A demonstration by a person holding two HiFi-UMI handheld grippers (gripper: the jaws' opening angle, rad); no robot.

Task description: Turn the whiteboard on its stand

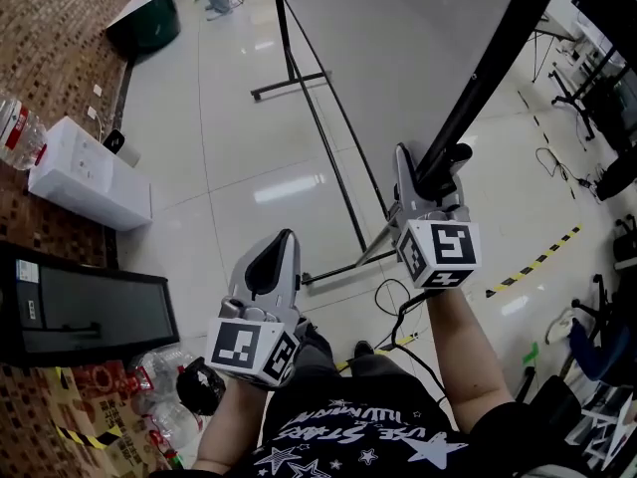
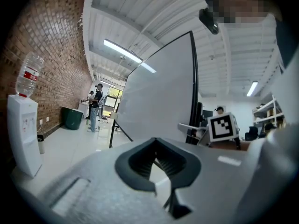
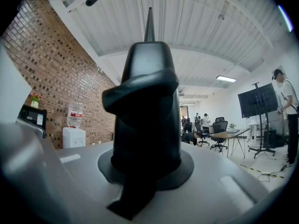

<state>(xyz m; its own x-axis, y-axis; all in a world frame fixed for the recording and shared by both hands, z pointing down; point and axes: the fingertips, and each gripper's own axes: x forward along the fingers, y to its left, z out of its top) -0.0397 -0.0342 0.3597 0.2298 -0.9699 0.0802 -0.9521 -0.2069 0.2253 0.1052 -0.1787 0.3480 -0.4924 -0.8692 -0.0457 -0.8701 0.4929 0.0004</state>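
Two claws show at lower centre: the right claw [image 1: 435,172] grips the black edge [image 1: 498,58] of the whiteboard [image 1: 418,28]; the left claw [image 1: 271,265] is closed, empty.

The whiteboard [image 1: 418,38] runs off the top of the head view, so its top is cut off. The water bottle [image 1: 14,127] is cut by the left edge. The people [image 2: 96,105] far down the room are too small to make out.
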